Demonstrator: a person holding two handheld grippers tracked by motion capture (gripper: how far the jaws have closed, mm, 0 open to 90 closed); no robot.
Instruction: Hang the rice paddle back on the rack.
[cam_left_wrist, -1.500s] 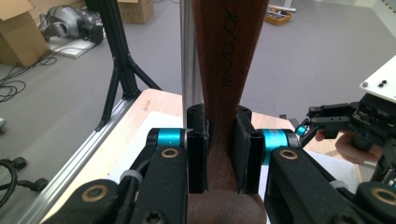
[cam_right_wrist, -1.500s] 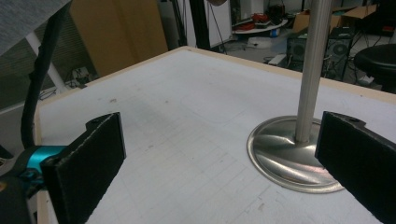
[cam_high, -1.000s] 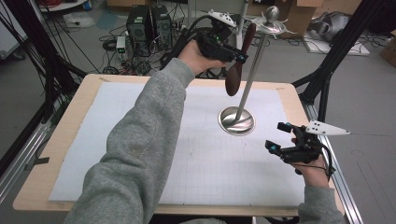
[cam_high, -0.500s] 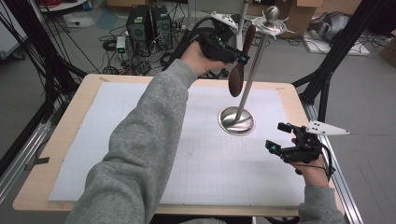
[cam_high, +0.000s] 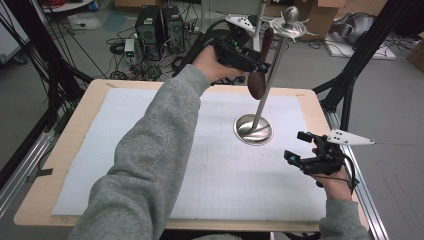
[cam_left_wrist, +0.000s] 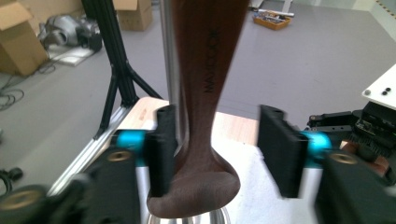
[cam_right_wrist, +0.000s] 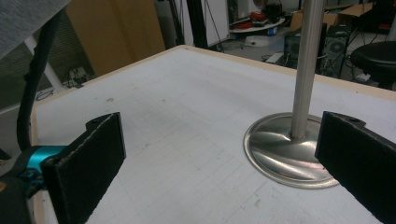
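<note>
A dark wooden spoon (cam_high: 258, 82) hangs head-down beside the pole of a metal stand (cam_high: 253, 129), its handle reaching up to the hooks at the stand's top. My left gripper (cam_high: 257, 67) is raised around the spoon. In the left gripper view the spoon (cam_left_wrist: 205, 70) lies between the jaws of my left gripper (cam_left_wrist: 219, 116), which have just been opening. One pad sits close against the spoon and the other stands well clear. My right gripper (cam_high: 296, 145) hovers open over the table's near right part, facing the stand's base (cam_right_wrist: 280, 154), with nothing between its jaws (cam_right_wrist: 224, 154).
A white gridded mat (cam_high: 150, 140) covers the wooden table (cam_high: 75, 130). Black frame legs (cam_high: 350, 90) stand by the right edge. Computers and cables (cam_high: 155, 25) lie on the floor behind, and an aluminium rail (cam_high: 362, 200) runs along the right side.
The left gripper's jaws have spread apart around the spoon, which stays hanging by the pole. Neither hand has shifted.
</note>
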